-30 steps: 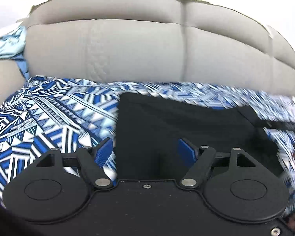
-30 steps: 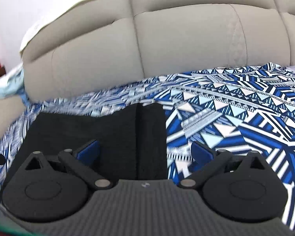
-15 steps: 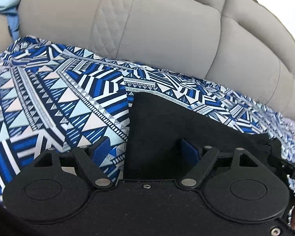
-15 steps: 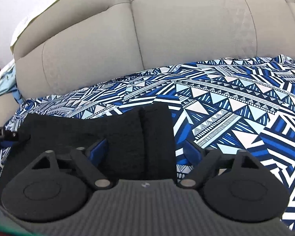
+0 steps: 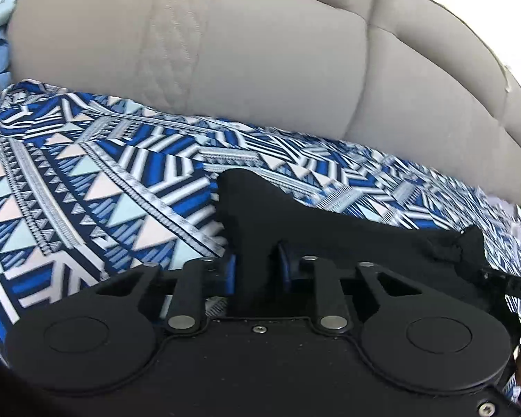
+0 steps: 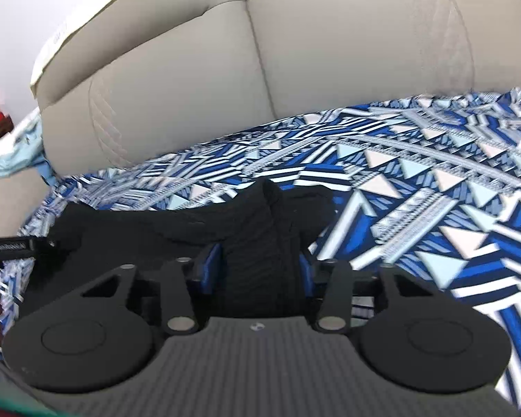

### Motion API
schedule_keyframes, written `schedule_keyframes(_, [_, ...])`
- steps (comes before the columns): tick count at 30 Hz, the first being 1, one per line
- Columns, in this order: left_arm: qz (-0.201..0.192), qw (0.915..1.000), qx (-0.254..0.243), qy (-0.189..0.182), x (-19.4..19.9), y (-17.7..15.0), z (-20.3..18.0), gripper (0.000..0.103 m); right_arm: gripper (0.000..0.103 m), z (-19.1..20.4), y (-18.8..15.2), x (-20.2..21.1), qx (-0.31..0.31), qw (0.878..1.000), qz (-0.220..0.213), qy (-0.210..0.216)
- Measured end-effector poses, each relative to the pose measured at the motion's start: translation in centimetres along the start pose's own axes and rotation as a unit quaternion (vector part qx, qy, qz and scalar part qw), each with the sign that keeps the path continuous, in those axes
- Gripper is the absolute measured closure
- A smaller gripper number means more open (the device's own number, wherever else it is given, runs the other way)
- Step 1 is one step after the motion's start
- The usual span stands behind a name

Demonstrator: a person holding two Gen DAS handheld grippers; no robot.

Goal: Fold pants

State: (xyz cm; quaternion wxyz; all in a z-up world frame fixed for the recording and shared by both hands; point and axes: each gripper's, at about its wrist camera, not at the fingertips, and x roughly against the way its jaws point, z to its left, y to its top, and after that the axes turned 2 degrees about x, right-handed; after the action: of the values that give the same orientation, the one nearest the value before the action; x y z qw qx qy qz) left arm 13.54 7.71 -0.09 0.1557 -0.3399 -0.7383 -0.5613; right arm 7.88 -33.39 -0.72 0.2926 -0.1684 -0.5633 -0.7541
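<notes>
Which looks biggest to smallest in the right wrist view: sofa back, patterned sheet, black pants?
1. sofa back
2. patterned sheet, close behind it
3. black pants, pinched by the right gripper

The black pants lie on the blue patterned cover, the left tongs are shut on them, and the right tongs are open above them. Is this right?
Not quite: the right tongs are also shut on the black pants, as the right wrist view shows. The pants do lie on the blue patterned cover, and the left tongs are shut on them.
</notes>
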Motion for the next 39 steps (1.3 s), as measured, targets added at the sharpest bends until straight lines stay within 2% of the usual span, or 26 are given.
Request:
schedule_keyframes(3, [-0.003, 0.9993, -0.011, 0.036, -0.8, 1.4, 0.3, 0.081, 0.063, 1.7, 0.7, -1.9, 0.001, 1.0, 0.001, -0.006])
schedule_keyframes(8, [0.008, 0.9944, -0.023, 0.103, -3.8, 5.5, 1.8, 0.081, 0.064, 3.8, 2.7, -5.7, -0.004, 1.0, -0.003, 0.002])
schedule_keyframes(12, [0.007, 0.9887, -0.015, 0.149, -6.4, 7.8, 2.7, 0.08, 0.063, 5.5, 3.5, -8.7, 0.015, 1.0, -0.015, 0.002])
schedule_keyframes(18, [-0.009, 0.9826, -0.032, 0.183, -8.8, 8.6, 3.4, 0.077, 0.061, 5.9, 4.7, -11.1, 0.015, 1.0, -0.023, 0.007])
schedule_keyframes(24, [-0.046, 0.9775, -0.058, 0.197, -9.5, 7.5, 3.1, 0.072, 0.057, 5.9, 4.9, -11.4, 0.017, 1.0, -0.021, 0.005])
schedule_keyframes(25, [-0.048, 0.9758, -0.065, 0.203, -9.6, 7.4, 2.9, 0.072, 0.05, 5.9, 4.9, -11.4, 0.017, 1.0, -0.021, 0.003])
schedule_keyframes(27, [-0.05, 0.9734, -0.074, 0.211, -9.7, 7.3, 2.5, 0.071, 0.045, 5.8, 4.9, -11.4, 0.013, 1.0, -0.021, 0.004])
schedule_keyframes(29, [-0.054, 0.9695, -0.079, 0.225, -9.8, 7.3, 2.2, 0.063, 0.028, 6.0, 4.9, -11.2, 0.02, 1.0, -0.018, 0.008])
schedule_keyframes(30, [-0.059, 0.9662, -0.079, 0.238, -9.7, 7.2, 2.1, 0.053, 0.022, 6.3, 5.0, -11.1, 0.031, 0.999, -0.016, 0.0])
schedule_keyframes(31, [-0.063, 0.9618, -0.077, 0.255, -9.7, 7.1, 1.9, 0.046, 0.009, 6.7, 5.0, -10.9, 0.042, 0.999, -0.016, -0.017])
schedule_keyframes(32, [-0.066, 0.9578, -0.071, 0.271, -9.5, 6.9, 1.8, 0.033, 0.0, 7.1, 4.9, -10.6, 0.052, 0.998, -0.015, -0.037])
schedule_keyframes(33, [-0.066, 0.9566, -0.063, 0.277, -9.3, 6.8, 1.7, 0.021, 0.0, 7.4, 4.7, -10.2, 0.059, 0.997, -0.018, -0.051])
schedule_keyframes(34, [-0.066, 0.9574, -0.051, 0.276, -8.9, 6.6, 1.7, 0.017, 0.0, 7.5, 4.4, -9.6, 0.063, 0.996, -0.023, -0.052])
schedule_keyframes(35, [-0.063, 0.9618, -0.039, 0.263, -8.4, 6.3, 1.8, 0.012, 0.0, 7.5, 4.1, -8.8, 0.06, 0.996, -0.029, -0.051])
schedule_keyframes(37, [-0.059, 0.9716, -0.018, 0.229, -7.3, 5.5, 1.9, 0.011, 0.0, 7.5, 3.5, -7.3, 0.052, 0.996, -0.044, -0.056])
schedule_keyframes(39, [-0.062, 0.9758, -0.006, 0.21, -6.0, 4.6, 1.5, 0.01, 0.0, 7.9, 2.9, -5.7, 0.056, 0.995, -0.064, -0.06])
